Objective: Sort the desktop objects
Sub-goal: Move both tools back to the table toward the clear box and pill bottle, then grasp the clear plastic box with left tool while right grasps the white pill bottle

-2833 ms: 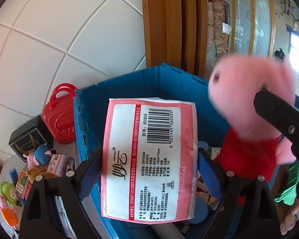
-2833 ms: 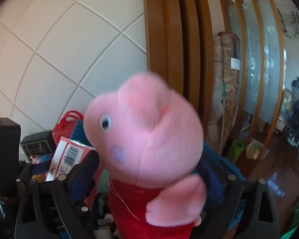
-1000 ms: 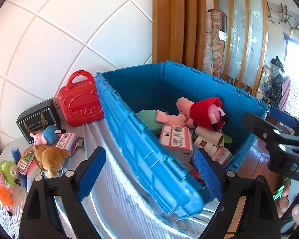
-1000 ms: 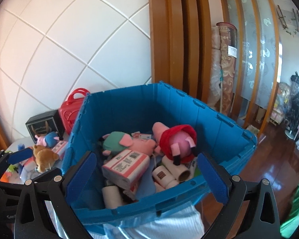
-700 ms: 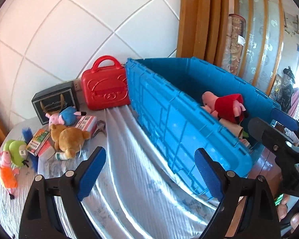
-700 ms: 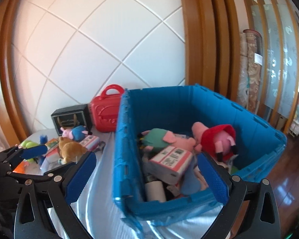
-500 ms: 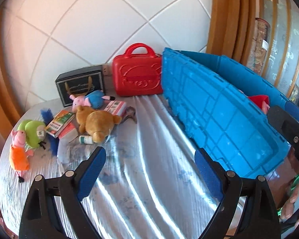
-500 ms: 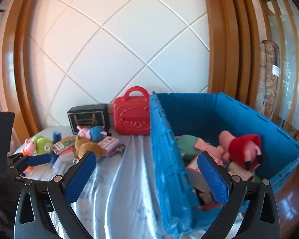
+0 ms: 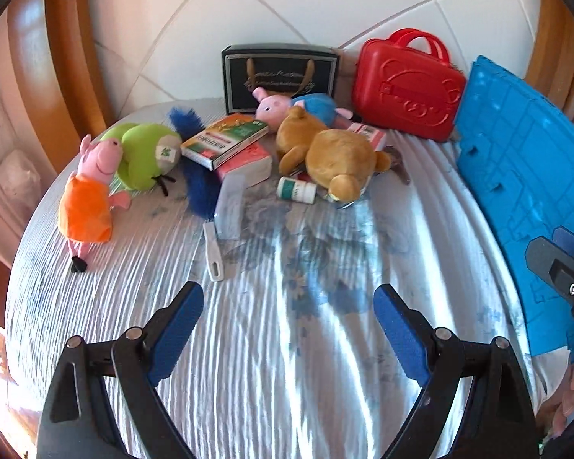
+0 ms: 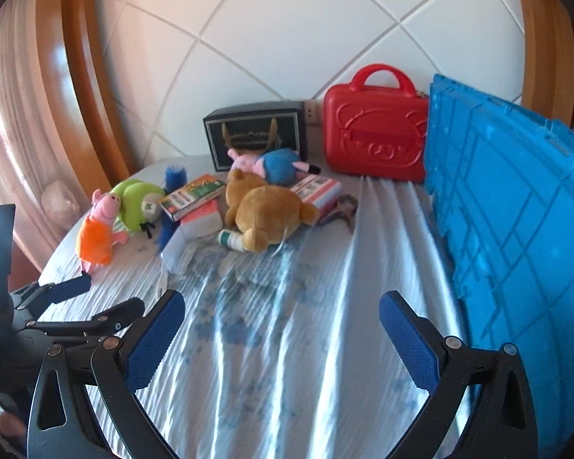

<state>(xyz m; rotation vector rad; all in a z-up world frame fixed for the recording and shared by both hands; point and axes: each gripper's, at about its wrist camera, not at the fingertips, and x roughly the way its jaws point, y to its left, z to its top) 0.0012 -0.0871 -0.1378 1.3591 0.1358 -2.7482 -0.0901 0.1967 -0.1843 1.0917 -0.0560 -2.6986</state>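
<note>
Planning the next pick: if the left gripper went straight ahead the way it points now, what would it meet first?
Probably the small white-and-green bottle lying in front of the brown plush bear. The open left gripper faces bare tablecloth until then, though depth is uncertain.

White diamond-tiled wall [image 10: 287,30] between curved wooden frames [image 10: 76,76]
</note>
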